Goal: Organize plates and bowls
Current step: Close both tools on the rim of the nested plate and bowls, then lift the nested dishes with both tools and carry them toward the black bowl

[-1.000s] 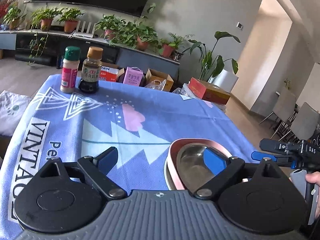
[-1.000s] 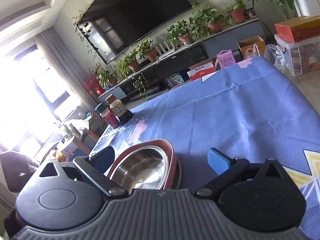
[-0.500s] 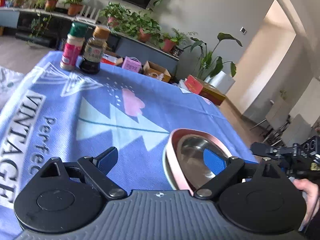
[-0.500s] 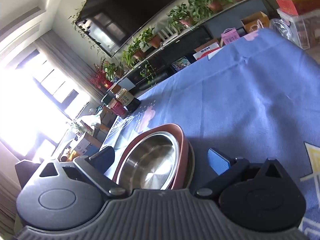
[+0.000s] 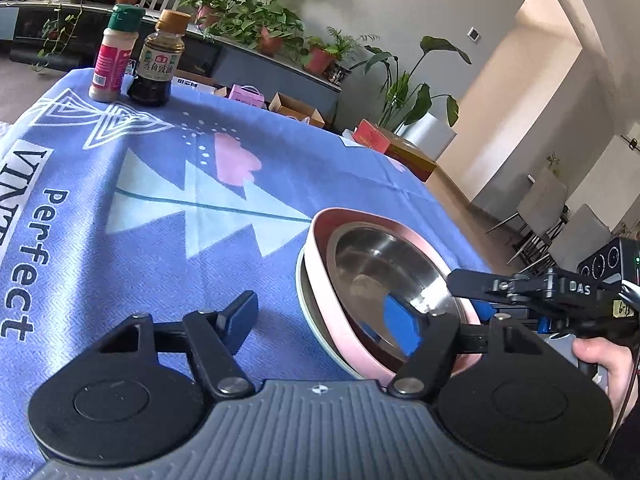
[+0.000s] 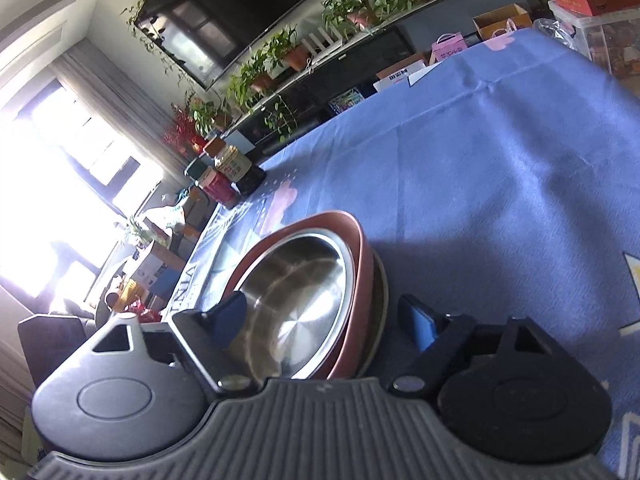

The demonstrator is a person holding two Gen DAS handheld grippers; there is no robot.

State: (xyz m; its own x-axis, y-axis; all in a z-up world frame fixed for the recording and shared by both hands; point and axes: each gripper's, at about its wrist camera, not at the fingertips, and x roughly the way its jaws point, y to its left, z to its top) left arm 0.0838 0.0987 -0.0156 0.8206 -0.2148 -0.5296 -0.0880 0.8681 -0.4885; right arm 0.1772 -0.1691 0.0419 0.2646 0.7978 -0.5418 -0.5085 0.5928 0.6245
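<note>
Both tongs are spread wide: the left tongs [image 5: 324, 322] straddle the near rim of the pink bowl [image 5: 352, 344], the right tongs [image 6: 328, 320] flank its other side, tilted. A steel bowl [image 6: 296, 300] nests inside, stacked on a plate [image 5: 310, 316] on the blue-clothed table [image 5: 160, 240].

The stacked bowls [image 5: 384, 280] sit at the near right of the table [image 5: 168, 240], with both claws crowding them: the left claw [image 5: 320, 320] straddles their left rim, the right claw [image 6: 328, 316] their right. Two bottles [image 5: 136, 56] block the far left corner. Between lies bare cloth.
</note>
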